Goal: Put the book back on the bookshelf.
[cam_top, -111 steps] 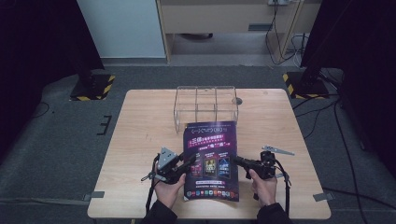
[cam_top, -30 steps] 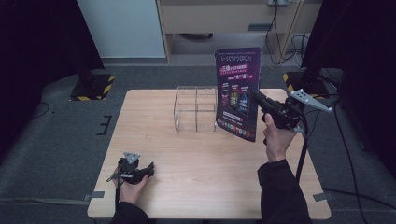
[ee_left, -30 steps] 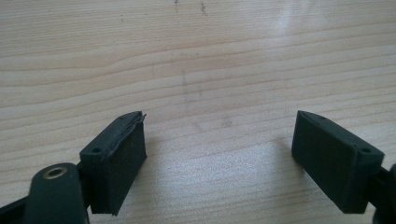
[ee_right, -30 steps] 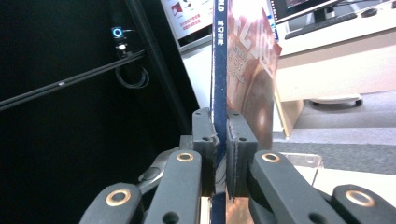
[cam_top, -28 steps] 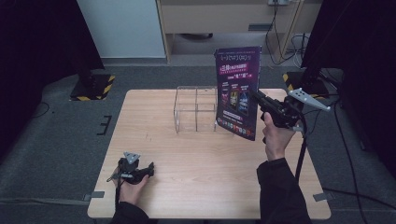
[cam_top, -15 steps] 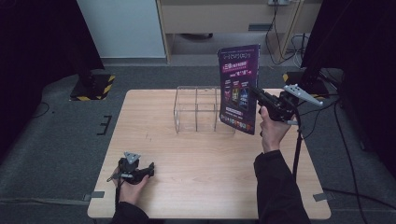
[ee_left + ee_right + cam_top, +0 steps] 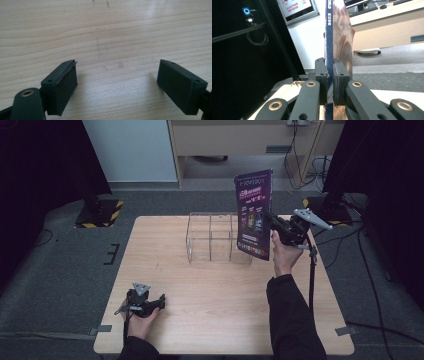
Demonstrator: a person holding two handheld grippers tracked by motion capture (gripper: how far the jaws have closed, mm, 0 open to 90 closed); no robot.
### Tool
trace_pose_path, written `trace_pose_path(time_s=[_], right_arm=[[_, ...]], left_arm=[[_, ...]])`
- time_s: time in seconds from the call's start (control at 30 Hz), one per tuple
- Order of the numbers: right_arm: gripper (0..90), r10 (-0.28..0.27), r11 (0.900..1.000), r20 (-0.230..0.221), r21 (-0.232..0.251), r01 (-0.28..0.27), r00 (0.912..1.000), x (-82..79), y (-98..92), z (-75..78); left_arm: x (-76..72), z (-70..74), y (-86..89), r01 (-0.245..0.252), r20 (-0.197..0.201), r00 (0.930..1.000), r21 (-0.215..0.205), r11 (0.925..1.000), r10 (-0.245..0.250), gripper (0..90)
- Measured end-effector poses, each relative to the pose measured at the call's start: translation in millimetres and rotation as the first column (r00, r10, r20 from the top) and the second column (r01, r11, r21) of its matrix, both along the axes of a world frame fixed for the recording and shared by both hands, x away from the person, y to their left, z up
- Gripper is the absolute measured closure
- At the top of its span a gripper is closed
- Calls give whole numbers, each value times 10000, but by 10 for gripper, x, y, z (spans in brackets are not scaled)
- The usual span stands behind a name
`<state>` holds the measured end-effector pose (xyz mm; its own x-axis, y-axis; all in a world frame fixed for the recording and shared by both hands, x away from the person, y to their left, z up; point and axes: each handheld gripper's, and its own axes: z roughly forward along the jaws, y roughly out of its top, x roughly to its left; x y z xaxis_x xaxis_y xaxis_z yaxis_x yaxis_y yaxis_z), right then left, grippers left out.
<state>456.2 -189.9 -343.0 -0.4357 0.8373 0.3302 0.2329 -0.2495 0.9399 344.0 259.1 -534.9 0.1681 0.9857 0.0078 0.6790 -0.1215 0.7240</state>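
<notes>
Right gripper (image 7: pixel 280 227) at 2 o'clock on the table (image 7: pixel 220 320), jaws clamped on the edge of a purple magazine (image 7: pixel 254 215), held upright just beside the right wall of the clear box (image 7: pixel 212 237). Left gripper (image 7: pixel 145 304) at 7 o'clock, jaws spread wide, gripping nothing, resting low on bare wood.

- 1 magazine (image 7: pixel 254 215), clamped in my right gripper (image 7: pixel 274 221)
- 1 clear box (image 7: pixel 211 237), two compartments visible
- 2 grippers: right one, plus my left gripper (image 7: pixel 159 302), jaws apart
- 1 table (image 7: pixel 210 320)
- 2 striped bases (image 7: pixel 99 213) on the floor
</notes>
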Motion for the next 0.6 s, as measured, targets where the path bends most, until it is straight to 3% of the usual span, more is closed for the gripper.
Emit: trace_pose_path(time_s=[0.27, 0.6], right_arm=[[847, -232, 9981, 138, -565, 240, 9996, 48, 142, -95], [847, -416, 9951, 74, -900, 421, 9991, 75, 246, -293]], left_arm=[[0, 0, 0, 0, -1, 10000, 1, 10000, 0, 153], [0, 0, 0, 3, 0, 10000, 0, 10000, -3, 153]])
